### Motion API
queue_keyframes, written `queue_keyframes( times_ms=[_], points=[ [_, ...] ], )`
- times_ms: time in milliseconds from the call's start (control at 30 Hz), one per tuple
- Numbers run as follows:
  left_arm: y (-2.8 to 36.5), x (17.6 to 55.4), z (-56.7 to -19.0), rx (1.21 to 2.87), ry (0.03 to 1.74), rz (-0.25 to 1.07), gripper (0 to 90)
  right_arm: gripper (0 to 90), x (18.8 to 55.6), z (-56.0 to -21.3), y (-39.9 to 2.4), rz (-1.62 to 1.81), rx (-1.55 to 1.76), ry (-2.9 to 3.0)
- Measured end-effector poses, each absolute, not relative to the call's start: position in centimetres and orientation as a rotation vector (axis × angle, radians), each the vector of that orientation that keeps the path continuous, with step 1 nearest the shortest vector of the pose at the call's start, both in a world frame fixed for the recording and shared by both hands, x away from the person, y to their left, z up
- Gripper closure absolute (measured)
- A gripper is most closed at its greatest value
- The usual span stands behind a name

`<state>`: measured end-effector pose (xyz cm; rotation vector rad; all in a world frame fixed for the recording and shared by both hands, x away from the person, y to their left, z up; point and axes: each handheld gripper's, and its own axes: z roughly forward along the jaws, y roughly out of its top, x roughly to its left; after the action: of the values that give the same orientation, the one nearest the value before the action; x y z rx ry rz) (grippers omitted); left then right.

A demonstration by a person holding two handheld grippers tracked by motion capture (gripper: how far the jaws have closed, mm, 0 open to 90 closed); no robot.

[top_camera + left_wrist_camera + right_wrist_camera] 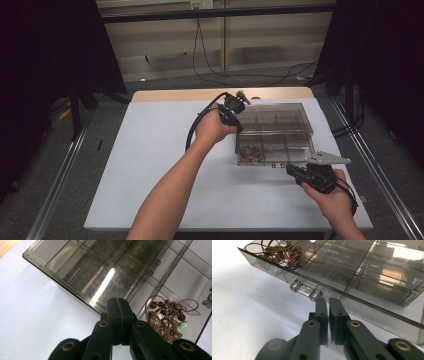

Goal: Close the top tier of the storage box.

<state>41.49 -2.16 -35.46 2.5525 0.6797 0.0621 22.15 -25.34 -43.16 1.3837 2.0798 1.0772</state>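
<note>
White cloth covers our worktop [165, 165], and dark curtains hang on both sides of the room. On the worktop sits a smoky see-through plastic box [274, 131] with thin walls that cut it into small square rooms. Its lid [82, 272] is flat, shiny and hard, and it stands swung up at the far side of the box. Our left tongs [239, 105] are at the far left corner of the box, and they look pressed together on the lid's edge, though we cannot see the edge go between them. Our right tongs [295, 171] rest on the worktop just beside the near wall of the box, almost pressed together with a thin gap and nothing between them. A small clear latch [306, 290] sticks out from that near wall, just ahead and a bit left of the right tongs, so the right hand [332, 197] is the nearer one to it. In the near left room of the box lies a tangle of thin brown cord [170, 317] with dark red beads, round and smooth. We think the lid is the thing to move next, and its long side runs left to right across the box.
</note>
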Motion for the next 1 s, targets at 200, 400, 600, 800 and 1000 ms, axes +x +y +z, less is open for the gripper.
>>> queue_keyframes(
  times_ms=[200,400,600,800,1000],
  points=[
    [-2.2,41.5,-35.5,2.551,0.685,0.067,89.9,89.5,22.4,-43.2,-25.3,1.083,1.386,2.068],
    [-2.2,41.5,-35.5,2.548,0.692,0.068,90.0,90.0,22.6,-43.2,-25.4,1.08,1.385,2.068],
    [-2.3,41.5,-35.5,2.543,0.694,0.072,90.0,90.0,22.9,-43.1,-25.5,1.078,1.396,2.051],
    [-2.5,41.6,-35.6,2.541,0.691,0.071,90.0,90.0,23.2,-43.1,-25.5,1.085,1.396,2.041],
    [-2.5,41.6,-35.7,2.529,0.701,0.061,90.0,90.0,23.5,-43.1,-25.4,1.091,1.398,2.03]
  ],
)
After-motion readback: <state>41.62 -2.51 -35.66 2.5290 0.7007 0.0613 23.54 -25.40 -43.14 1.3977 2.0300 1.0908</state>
